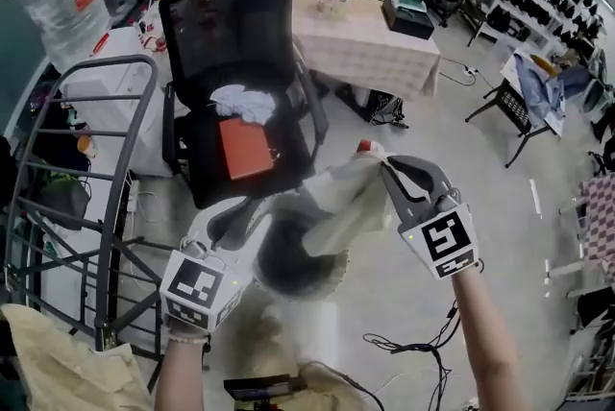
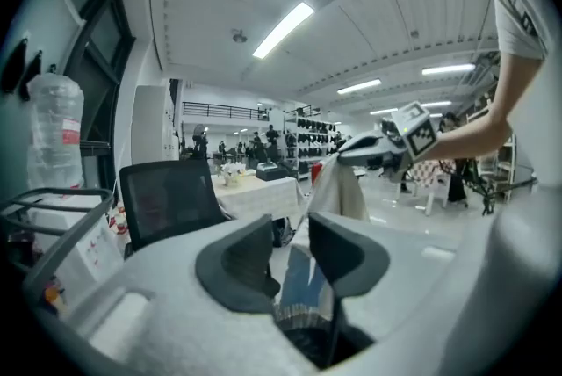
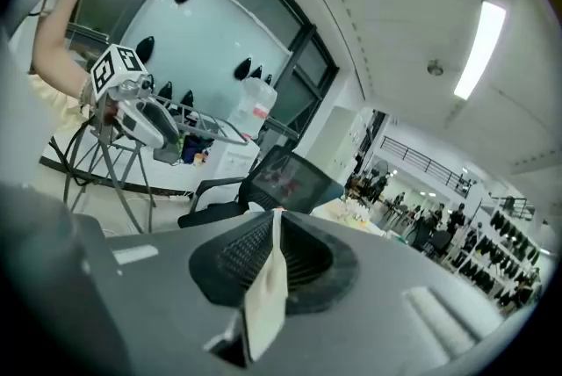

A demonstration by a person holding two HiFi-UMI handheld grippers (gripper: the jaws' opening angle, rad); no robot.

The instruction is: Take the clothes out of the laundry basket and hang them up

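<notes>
Head view: right gripper (image 1: 384, 169) pinches the cream-and-grey fabric garment (image 1: 341, 198); left gripper (image 1: 252, 207) stands open, so that thin hold may slip.

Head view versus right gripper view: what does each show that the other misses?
Only the head view: the whole pale garment hanging from the right tool, that tool's marker cube, and black cables on the floor. Only the right gripper view: the tool's jaws shut on a thin fold of the cloth, plus a ceiling light. Both: the left tool, the office chair, the drying rack.
</notes>
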